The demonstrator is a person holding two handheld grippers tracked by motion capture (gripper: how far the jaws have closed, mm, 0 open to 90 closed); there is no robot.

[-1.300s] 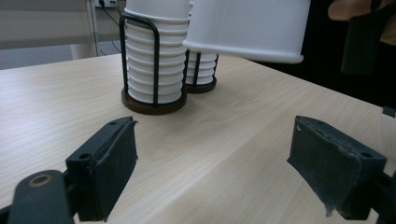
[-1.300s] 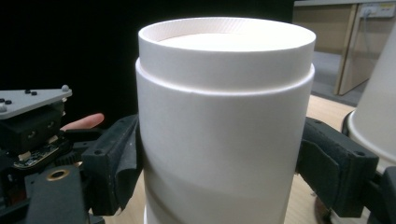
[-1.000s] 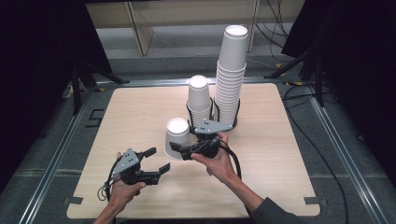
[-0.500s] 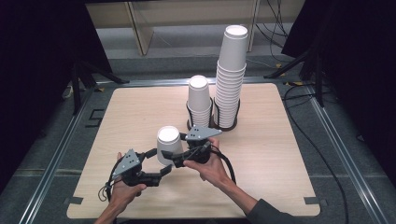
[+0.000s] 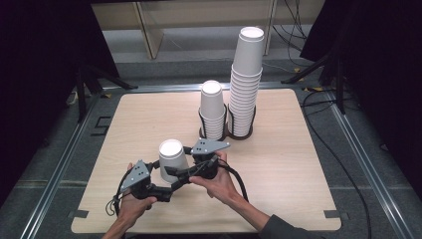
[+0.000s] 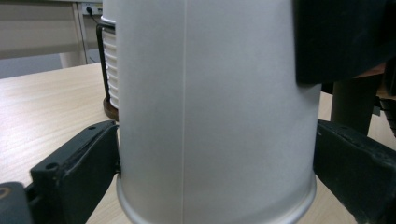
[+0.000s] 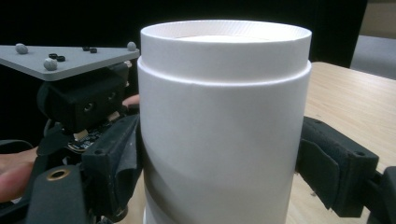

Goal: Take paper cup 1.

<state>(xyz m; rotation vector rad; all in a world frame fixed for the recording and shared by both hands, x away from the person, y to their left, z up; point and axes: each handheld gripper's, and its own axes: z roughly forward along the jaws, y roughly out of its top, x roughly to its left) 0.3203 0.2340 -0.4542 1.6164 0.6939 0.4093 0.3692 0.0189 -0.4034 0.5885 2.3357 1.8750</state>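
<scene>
Upturned white cup (image 5: 172, 155) near the front edge of the table (image 5: 298, 164), between both grippers. Right gripper (image 5: 175, 174) pinching the cup, a jaw pressed to each side. Left gripper (image 5: 169, 185) with jaws just opened wide, flanking the cup's lower wall close by its rim; grip not certain. Farther back, well apart, a short stack (image 5: 212, 109) and a tall stack (image 5: 245, 82) of cups, side by side in dark holders.

I saw an upturned cup (image 5: 172, 155) on the table (image 5: 308, 174), between my grippers, two cup stacks (image 5: 230, 107) behind it.
</scene>
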